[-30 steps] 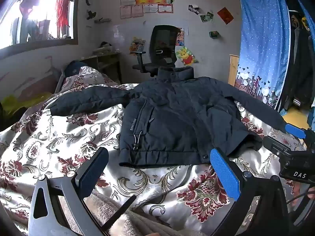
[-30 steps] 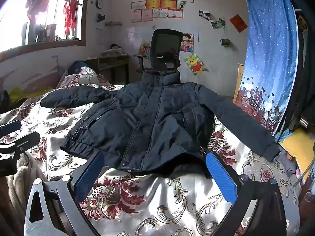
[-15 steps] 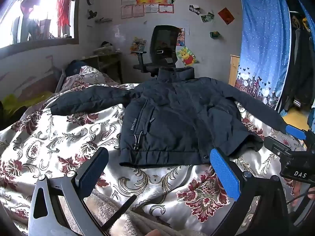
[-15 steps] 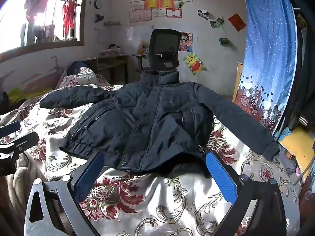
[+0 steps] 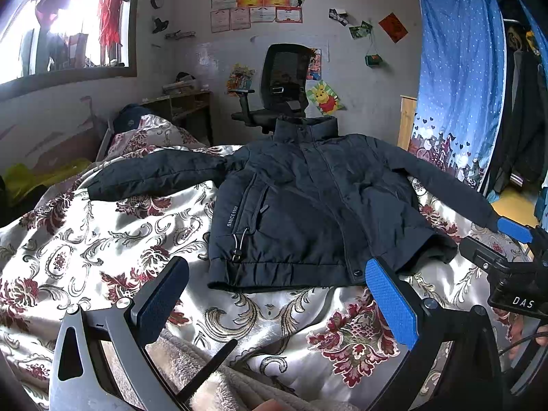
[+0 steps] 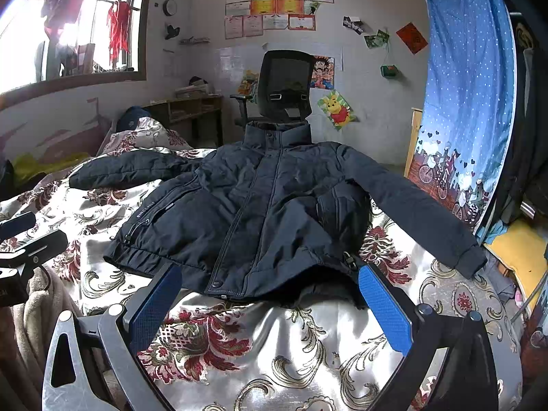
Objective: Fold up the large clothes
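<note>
A dark navy padded jacket (image 5: 301, 205) lies face up on the bed, collar far, both sleeves spread out sideways; it also shows in the right wrist view (image 6: 260, 205). My left gripper (image 5: 277, 304) is open and empty, just short of the jacket's hem on its left half. My right gripper (image 6: 270, 304) is open and empty, just short of the hem near the front zip. The right gripper also shows in the left wrist view (image 5: 507, 260) beside the right sleeve cuff.
The bed has a white, red and gold floral cover (image 5: 102, 246). A beige fleece blanket (image 5: 205, 376) lies at the near edge. A black office chair (image 5: 284, 85) and a desk (image 5: 181, 106) stand beyond the bed. A blue curtain (image 5: 459, 78) hangs at right.
Both grippers have stayed almost still and open. The jacket has not moved.
</note>
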A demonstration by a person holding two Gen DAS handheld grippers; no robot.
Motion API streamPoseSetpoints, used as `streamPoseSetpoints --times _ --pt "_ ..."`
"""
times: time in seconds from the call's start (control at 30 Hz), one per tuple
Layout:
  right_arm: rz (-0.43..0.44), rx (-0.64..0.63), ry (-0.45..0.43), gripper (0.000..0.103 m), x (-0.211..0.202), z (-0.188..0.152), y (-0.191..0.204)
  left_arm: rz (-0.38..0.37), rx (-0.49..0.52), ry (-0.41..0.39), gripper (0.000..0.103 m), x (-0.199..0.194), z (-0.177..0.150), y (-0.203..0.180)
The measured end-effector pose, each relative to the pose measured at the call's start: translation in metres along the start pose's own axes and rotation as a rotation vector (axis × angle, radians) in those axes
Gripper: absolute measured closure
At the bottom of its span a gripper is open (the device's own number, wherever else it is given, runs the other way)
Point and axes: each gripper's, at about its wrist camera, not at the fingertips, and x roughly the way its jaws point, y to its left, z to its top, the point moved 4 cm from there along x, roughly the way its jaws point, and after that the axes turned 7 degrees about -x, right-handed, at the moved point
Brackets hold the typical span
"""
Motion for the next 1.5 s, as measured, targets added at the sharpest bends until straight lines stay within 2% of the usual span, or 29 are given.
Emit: streamPoseSetpoints --times 1.5 --pt "0.002 0.005 0.002 0.0 0.0004 -0.0012 -0.0034 -0.004 -0.007 0.0 0.002 0.0009 0.0005 -0.0016"
